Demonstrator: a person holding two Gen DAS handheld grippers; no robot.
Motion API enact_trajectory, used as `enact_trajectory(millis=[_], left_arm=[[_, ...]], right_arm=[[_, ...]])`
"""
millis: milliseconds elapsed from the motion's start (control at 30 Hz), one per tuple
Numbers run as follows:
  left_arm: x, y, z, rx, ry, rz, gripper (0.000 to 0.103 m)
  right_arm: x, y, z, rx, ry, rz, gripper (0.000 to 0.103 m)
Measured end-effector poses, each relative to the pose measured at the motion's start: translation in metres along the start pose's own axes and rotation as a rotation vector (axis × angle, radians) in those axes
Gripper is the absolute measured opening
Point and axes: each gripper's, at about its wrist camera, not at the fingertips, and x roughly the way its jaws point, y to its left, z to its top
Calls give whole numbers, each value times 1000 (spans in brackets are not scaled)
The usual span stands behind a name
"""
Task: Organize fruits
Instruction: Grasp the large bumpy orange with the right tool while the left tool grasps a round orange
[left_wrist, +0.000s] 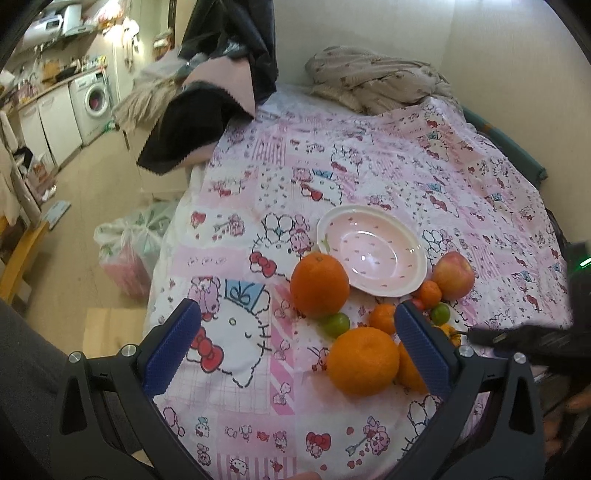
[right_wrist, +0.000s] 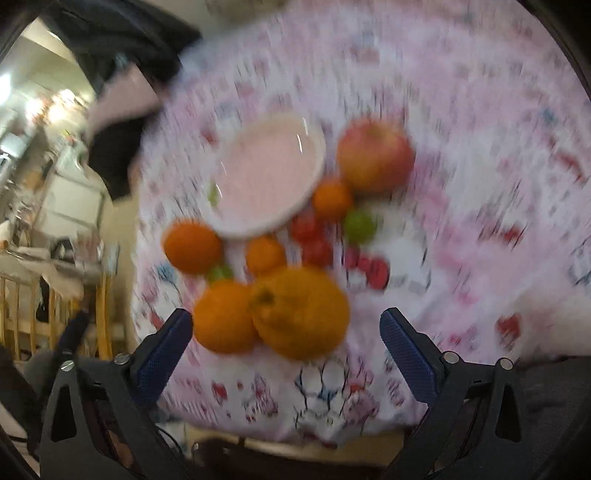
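Both tongs stood wide open and held nothing: the left gripper (left_wrist: 297, 330) hovered low over the pink cartoon sheet (left_wrist: 369, 155), and the right gripper (right_wrist: 286, 328) hung above the near end of the fruit pile. The bowl (left_wrist: 402, 291) sat empty on the sheet, with all the fruit outside it and crowded against its near rim. An orange (left_wrist: 319, 284) touched the bowl's left edge, an apple (left_wrist: 452, 275) lay just beside its right edge, and a second orange (left_wrist: 364, 360) sat nearest the left gripper, touching a green fruit (left_wrist: 336, 324) and a small mandarin (left_wrist: 382, 317). In the right wrist view the largest orange (right_wrist: 303, 312) lay between the open fingers, pressed against its neighbour (right_wrist: 225, 315); red tomatoes (right_wrist: 312, 240) clustered behind. That view was heavily smeared, so finer detail could not be read. The sorting looked not yet begun. The main risk, as I judged it, was the packing: closing on one round fruit could shove its neighbours, and on soft bedding they might roll toward the edge. The small tomatoes could be squashed by a hard squeeze. A pad might also knock the light bowl aside.
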Motion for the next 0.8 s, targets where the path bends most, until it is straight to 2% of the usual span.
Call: enact_trajectory(millis=[67, 167, 267, 333, 467, 633, 800], left_arm=[[2, 2, 1, -8, 14, -6, 103], [1, 4, 2, -24, 28, -13, 103], [1, 5, 3, -32, 40, -18, 103], [1, 6, 3, -34, 46, -17, 103], [2, 6, 6, -41, 51, -17, 103], [5, 8, 6, -40, 75, -3, 103], [13, 12, 5, -56, 124, -5, 103]], right_arm=[[22, 8, -2, -49, 63, -41, 100], [45, 15, -3, -108, 90, -130, 98], [66, 15, -1, -112, 135, -139, 93], [72, 13, 2, -100, 135, -165, 92], [70, 5, 8, -79, 130, -134, 87], [58, 17, 6, -202, 118, -162, 80], [15, 22, 11, -246, 54, -82, 79]])
